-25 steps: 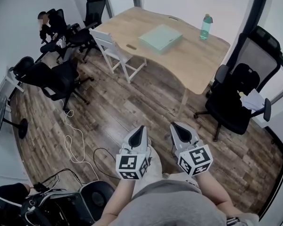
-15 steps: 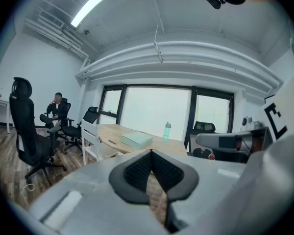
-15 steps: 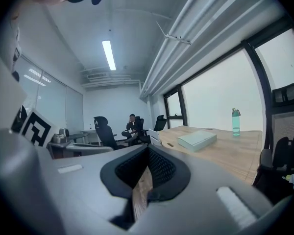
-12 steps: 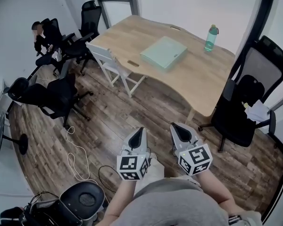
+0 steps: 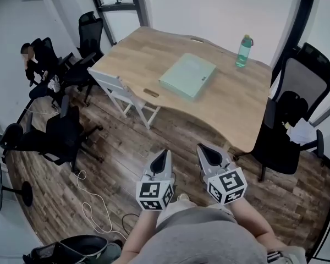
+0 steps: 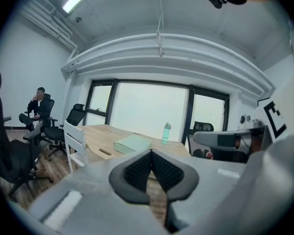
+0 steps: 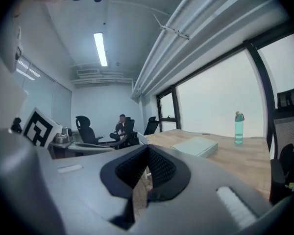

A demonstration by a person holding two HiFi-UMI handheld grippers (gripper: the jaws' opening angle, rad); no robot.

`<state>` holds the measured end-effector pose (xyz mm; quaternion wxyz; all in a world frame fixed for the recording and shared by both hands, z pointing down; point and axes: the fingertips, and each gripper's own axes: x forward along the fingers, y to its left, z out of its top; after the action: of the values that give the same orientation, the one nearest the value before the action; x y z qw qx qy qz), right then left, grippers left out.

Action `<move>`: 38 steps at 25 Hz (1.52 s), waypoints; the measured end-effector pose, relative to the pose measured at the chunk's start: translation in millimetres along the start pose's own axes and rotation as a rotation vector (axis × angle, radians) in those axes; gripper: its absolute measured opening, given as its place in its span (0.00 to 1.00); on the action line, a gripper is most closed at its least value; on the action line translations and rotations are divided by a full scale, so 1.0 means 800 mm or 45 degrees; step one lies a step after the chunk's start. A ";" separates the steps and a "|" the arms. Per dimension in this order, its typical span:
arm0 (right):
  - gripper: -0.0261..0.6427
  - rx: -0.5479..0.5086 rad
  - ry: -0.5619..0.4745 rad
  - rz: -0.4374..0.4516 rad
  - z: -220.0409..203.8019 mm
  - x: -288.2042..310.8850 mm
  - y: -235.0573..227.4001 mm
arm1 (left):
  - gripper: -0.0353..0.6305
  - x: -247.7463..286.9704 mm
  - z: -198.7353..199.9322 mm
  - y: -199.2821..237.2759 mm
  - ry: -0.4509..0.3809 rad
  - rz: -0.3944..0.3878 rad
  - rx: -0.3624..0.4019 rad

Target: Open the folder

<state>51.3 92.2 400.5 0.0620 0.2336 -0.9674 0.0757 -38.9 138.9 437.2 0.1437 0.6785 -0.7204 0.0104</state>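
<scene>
A pale green folder (image 5: 187, 75) lies closed and flat on the wooden table (image 5: 225, 109); it also shows in the left gripper view (image 6: 132, 143) and the right gripper view (image 7: 196, 146). My left gripper (image 5: 160, 159) and right gripper (image 5: 209, 154) are held side by side over the wood floor, well short of the table. Both have their jaws shut with nothing between them. In their own views the black pads meet, left gripper (image 6: 151, 166) and right gripper (image 7: 147, 166).
A teal water bottle (image 5: 242, 50) stands on the table's far right. A white chair (image 5: 121, 95) is at the table's left edge, black office chairs (image 5: 289, 136) at its right and several at the left. A person (image 5: 34, 59) sits far left. A cable (image 5: 91, 208) lies on the floor.
Both grippers have travelled forward together toward the table, which now sits closer and lower in the head view. The jaws stayed shut.
</scene>
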 end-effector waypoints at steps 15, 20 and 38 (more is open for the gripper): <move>0.04 0.006 0.037 -0.164 -0.003 0.081 -0.043 | 0.06 0.095 0.013 0.069 0.049 -0.141 0.034; 0.04 -0.001 0.053 -0.200 -0.009 0.105 -0.071 | 0.06 0.131 0.008 0.076 0.074 -0.178 0.037; 0.04 0.058 0.104 -0.401 -0.014 0.268 -0.215 | 0.06 0.327 0.024 0.127 0.171 -0.456 0.185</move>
<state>-58.1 -151.8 464.7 0.1069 0.3804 -0.9136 0.0964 -152.5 -112.0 494.8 0.1418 0.8021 -0.5744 0.0818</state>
